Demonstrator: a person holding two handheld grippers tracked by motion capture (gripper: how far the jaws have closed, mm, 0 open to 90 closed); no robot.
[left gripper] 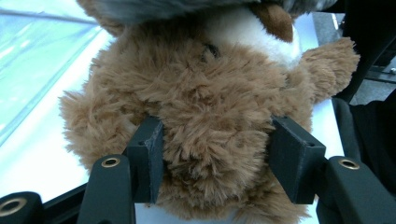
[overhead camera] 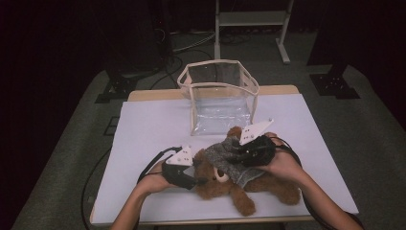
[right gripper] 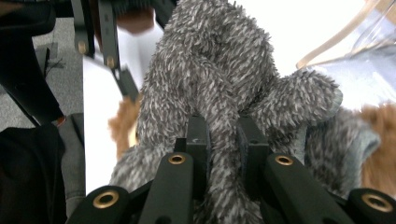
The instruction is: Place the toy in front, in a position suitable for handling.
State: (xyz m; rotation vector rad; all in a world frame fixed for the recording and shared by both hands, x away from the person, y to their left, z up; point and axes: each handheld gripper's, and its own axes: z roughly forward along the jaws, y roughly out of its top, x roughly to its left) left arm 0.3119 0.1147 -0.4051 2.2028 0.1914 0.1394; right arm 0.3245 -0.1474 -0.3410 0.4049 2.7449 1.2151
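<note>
On the white table, right claw (right gripper: 223,135) pinches fuzzy grey cloth (right gripper: 219,60); left claw (left gripper: 219,158) grips brown plush bear (left gripper: 205,93).

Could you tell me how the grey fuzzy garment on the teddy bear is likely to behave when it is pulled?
The grey garment bunches into soft folds in the right gripper, so it looks floppy and probably stretchy. Its shaggy pile should resist slipping. The teddy bear seems light and may drag along.

Dark room, grey floor (overhead camera: 72,143)
</note>
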